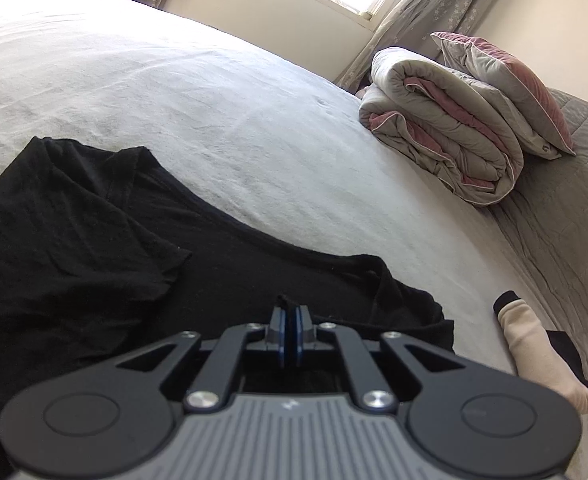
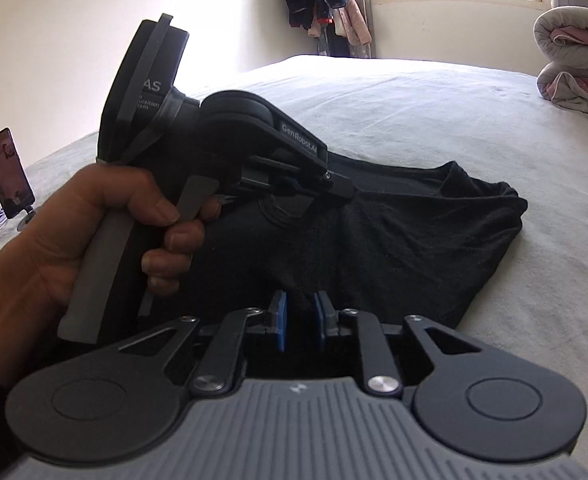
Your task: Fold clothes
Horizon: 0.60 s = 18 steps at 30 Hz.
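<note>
- Left wrist view, nearest: left hand-held gripper (image 1: 293,322), jaws pinched tight on a fold of the black T-shirt (image 1: 94,240).
- Right wrist view: right hand-held gripper (image 2: 300,314), jaws narrowly apart over the shirt fabric, grip not discernible.
- Left hand (image 2: 94,216) around its gripper's handle.
- T-shirt spread on the white bed (image 1: 214,100).
- Sock (image 1: 534,352) just beside it.
- Rolled duvet (image 1: 446,128) at far edge.
</note>
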Each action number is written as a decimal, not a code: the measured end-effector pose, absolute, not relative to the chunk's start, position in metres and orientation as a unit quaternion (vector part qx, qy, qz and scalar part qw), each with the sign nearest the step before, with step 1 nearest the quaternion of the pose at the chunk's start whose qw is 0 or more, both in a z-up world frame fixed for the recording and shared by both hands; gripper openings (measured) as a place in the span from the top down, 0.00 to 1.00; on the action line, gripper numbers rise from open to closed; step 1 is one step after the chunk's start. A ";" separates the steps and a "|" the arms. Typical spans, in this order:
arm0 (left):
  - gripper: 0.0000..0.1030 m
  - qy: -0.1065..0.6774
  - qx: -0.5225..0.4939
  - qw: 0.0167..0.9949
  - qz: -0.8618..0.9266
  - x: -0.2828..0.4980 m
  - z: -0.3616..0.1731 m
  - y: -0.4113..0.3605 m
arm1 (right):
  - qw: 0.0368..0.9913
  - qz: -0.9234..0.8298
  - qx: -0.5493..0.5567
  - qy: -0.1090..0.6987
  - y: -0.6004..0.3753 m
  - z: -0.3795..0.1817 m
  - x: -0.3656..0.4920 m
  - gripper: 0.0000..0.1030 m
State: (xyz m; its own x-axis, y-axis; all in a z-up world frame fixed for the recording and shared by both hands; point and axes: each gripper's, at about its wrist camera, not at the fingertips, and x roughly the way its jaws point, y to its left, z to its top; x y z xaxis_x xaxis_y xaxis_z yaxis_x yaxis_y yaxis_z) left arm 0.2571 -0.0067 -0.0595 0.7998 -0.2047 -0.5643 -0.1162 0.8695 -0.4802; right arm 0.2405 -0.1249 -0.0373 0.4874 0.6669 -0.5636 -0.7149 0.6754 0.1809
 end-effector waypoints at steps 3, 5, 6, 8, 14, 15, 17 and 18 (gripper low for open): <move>0.88 0.289 -0.267 0.918 -0.046 0.251 -0.052 -0.003 | 0.867 0.402 -0.019 0.295 -0.138 -0.033 0.236 0.45; 0.88 0.274 -0.274 0.919 -0.070 0.249 -0.048 -0.003 | 0.872 0.402 0.001 0.280 -0.149 -0.029 0.233 0.43; 0.88 0.276 -0.276 0.916 -0.088 0.250 -0.049 -0.004 | 0.881 0.387 0.019 0.274 -0.156 -0.027 0.235 0.43; 0.88 0.283 -0.281 0.908 -0.126 0.254 -0.053 -0.007 | 0.896 0.355 0.054 0.262 -0.172 -0.022 0.239 0.43; 0.88 0.328 -0.260 0.892 -0.172 0.265 -0.074 -0.019 | 0.917 0.223 0.151 0.294 -0.211 -0.024 0.277 0.62; 0.89 0.330 -0.251 0.894 -0.169 0.266 -0.075 -0.021 | 0.920 0.205 0.146 0.300 -0.212 -0.024 0.285 0.62; 0.89 0.330 -0.242 0.897 -0.169 0.266 -0.075 -0.022 | 0.924 0.194 0.120 0.307 -0.207 -0.023 0.301 0.63; 0.89 0.329 -0.238 0.898 -0.170 0.266 -0.075 -0.022 | 0.922 0.197 0.118 0.310 -0.205 -0.025 0.308 0.63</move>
